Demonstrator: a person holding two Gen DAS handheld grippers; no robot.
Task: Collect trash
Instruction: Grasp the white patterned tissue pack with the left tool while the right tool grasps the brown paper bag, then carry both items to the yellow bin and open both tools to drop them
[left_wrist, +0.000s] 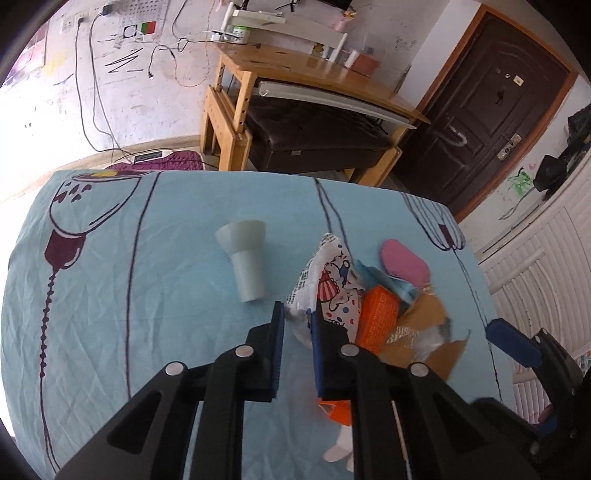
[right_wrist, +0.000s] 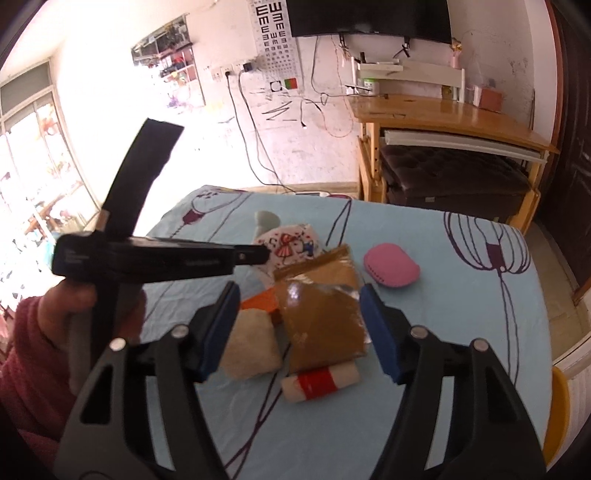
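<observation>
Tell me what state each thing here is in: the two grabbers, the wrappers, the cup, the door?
Left gripper: shut on the cartoon wrapper.
Right gripper: open above the brown packet, holding nothing.
Cup: tipped on its side on the cloth.
Orange box: lying in the pile.
Pink case: lying closed, apart from the pile.
Door: closed.

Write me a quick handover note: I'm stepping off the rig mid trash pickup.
Left gripper: shut on the patterned plastic bag at the edge of the pile.
Right gripper: open, hovering over the brown wrapper, nothing held.
Trash pile on the blue tablecloth: orange box, brown wrapper, beige pouch, red-banded white roll.
Apart from it: pale funnel-shaped cup, pink oval case.
Done: bag gripped only. No bin in view.
Left: lift the bag, gather the rest.
</observation>
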